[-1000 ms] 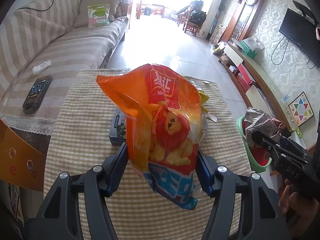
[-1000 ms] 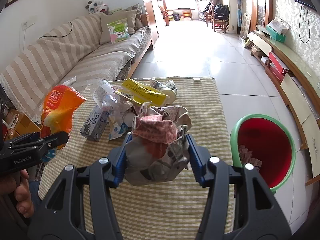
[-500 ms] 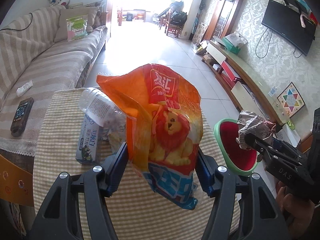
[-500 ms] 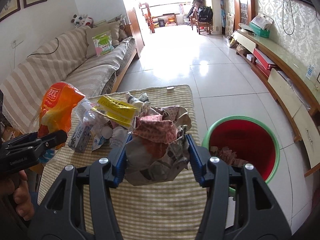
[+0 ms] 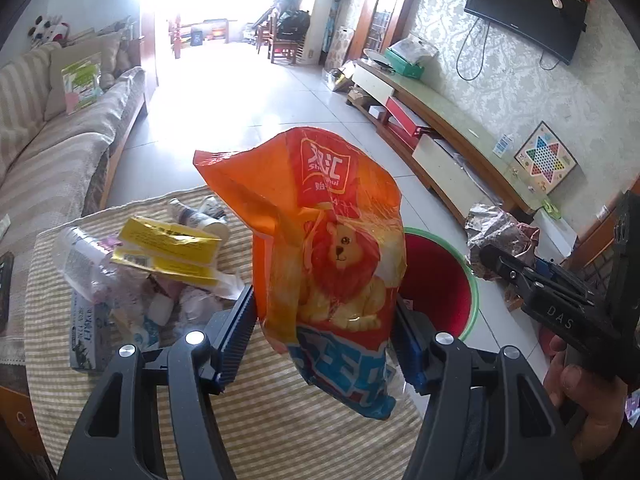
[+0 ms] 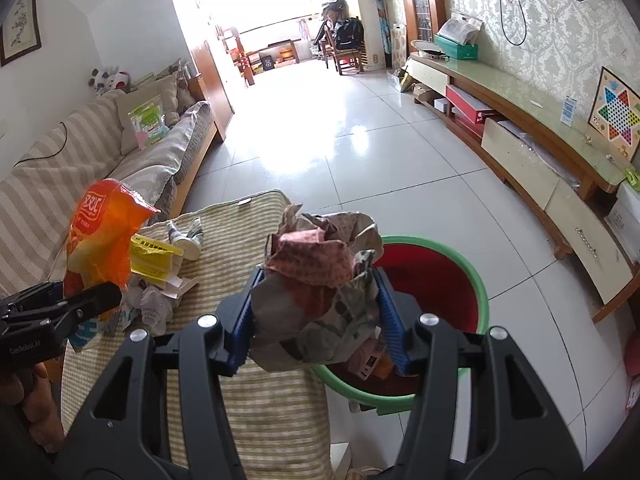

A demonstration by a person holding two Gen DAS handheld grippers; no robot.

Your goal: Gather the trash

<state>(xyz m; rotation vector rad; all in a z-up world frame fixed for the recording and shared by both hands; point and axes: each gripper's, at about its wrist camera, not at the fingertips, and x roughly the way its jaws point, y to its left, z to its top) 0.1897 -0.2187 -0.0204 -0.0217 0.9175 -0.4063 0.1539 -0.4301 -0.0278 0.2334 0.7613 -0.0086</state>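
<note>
Between the left gripper pads: orange snack bag, clamped mid-body, hanging clear of the table. Looks light, crinkly, slippery film; a mid-body pinch seems right. Right gripper is closed around a crumpled paper wad, soft and light, held near the bin rim. Farther back on the table: yellow wrapper, plastic bottle still to collect.
</note>
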